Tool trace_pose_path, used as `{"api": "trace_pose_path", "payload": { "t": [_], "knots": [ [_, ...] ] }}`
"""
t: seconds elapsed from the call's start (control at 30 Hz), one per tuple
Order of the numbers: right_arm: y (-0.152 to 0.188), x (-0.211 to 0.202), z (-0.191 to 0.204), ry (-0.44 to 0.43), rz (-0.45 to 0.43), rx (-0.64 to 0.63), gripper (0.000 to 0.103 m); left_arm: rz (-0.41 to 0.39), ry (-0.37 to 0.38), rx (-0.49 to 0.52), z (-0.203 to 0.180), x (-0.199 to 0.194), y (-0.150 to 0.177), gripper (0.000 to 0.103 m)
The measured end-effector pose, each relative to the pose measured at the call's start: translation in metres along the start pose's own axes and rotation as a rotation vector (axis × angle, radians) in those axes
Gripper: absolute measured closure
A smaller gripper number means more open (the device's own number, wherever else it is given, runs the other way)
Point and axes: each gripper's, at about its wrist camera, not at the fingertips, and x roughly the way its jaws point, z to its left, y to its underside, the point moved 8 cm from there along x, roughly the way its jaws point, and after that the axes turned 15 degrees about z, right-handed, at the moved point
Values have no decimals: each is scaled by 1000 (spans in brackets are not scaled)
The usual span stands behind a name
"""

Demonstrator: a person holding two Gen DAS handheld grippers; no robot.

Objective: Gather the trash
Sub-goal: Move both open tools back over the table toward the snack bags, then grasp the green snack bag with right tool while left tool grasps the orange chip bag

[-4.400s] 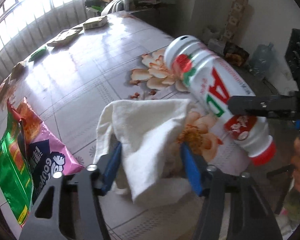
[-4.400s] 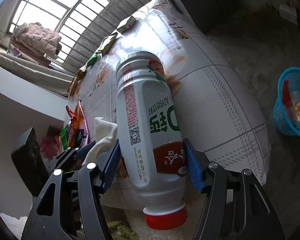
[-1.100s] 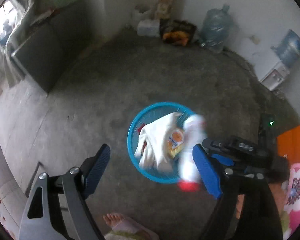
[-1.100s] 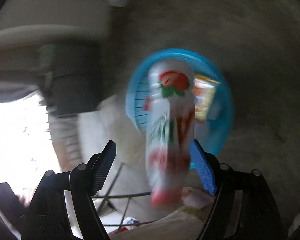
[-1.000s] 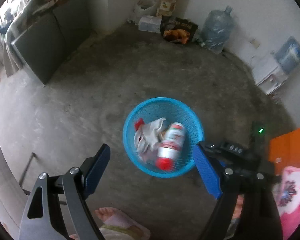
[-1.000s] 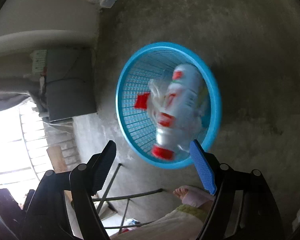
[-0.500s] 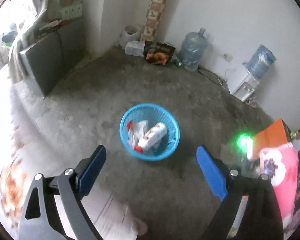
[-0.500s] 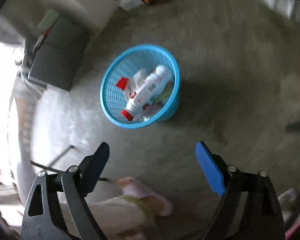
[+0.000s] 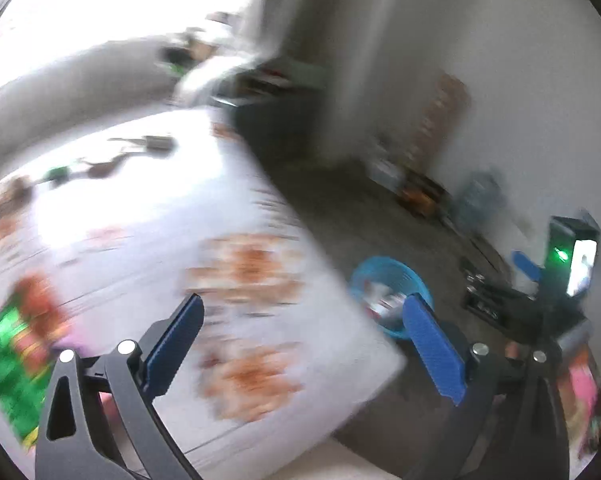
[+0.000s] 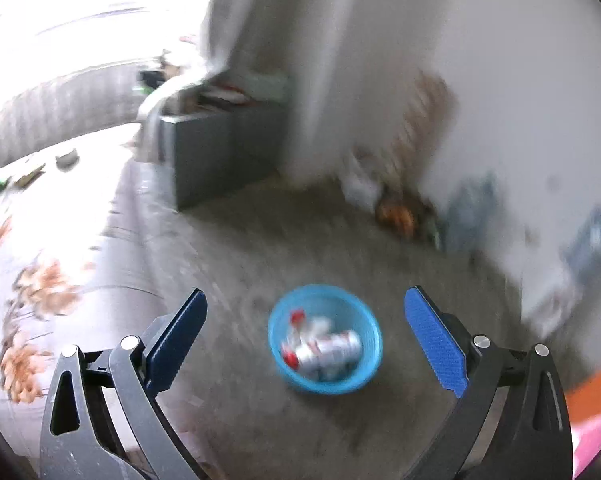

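Left gripper (image 9: 300,344): jaws opening wide, nothing between; table (image 9: 148,240) ahead for next pickup.
Right gripper (image 10: 304,340): jaws opening, nothing between; basket (image 10: 370,330) ahead holds bottle (image 10: 328,350).

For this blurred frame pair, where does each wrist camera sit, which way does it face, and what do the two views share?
Left wrist: on the left tongs, looking down across the floral-cloth table toward the floor; its blue-padded fingers are opening, nothing between them; the right tongs show at right.
Right wrist: on the right tongs, looking down at the grey floor; opening, empty.
Shared: round blue plastic basket holding a white red-capped bottle, the table, the white wall.
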Motion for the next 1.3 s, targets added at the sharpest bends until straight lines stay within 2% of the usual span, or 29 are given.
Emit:
{"api": "trace_pose_path", "payload": {
  "t": [0.07,0.1,0.17,0.27,0.3,0.4,0.5,0.6,0.63,0.7,0.77,0.8,0.87,1.03,1.13,1.23,1.3],
  "knots": [
    [-9,-12,33,-13,-58,-81,8,-55,-41,-79,33,-25,11,5],
    [-12,-19,53,-68,-80,-125,8,-71,-62,-114,48,-34,17,5],
    [-11,-29,84,-235,-86,-183,8,-96,-94,-181,76,-50,31,5],
    [0,-38,136,-597,4,-234,8,-128,-161,-281,116,-70,55,5],
    [3,-36,148,-656,36,-239,8,-137,-174,-309,130,-75,64,5],
    [9,-40,174,-772,106,-241,8,-158,-188,-388,162,-85,84,5],
    [8,-48,194,-849,182,-221,8,-187,-190,-438,185,-96,102,5],
    [6,-48,220,-979,308,-215,8,-179,-253,-474,213,-102,116,5],
    [6,-51,230,-1034,353,-212,12,-179,-277,-477,222,-104,120,5],
    [10,-67,241,-1094,409,-218,16,-164,-322,-480,233,-104,124,5],
    [13,-73,250,-1123,450,-233,23,-142,-336,-483,243,-100,129,5],
    [16,-74,259,-1135,481,-244,25,-134,-333,-490,247,-96,130,5],
    [21,-75,273,-1149,521,-259,36,-111,-302,-513,253,-88,134,5],
    [28,-102,298,-1292,586,-324,44,-83,-235,-548,261,-74,142,8],
    [30,-110,316,-1313,617,-377,53,-64,-192,-570,265,-65,145,15],
    [36,-108,332,-1280,645,-410,63,-58,-172,-585,266,-60,147,24],
    [38,-105,338,-1262,666,-414,65,-52,-179,-579,266,-57,147,29]
  ]
}}
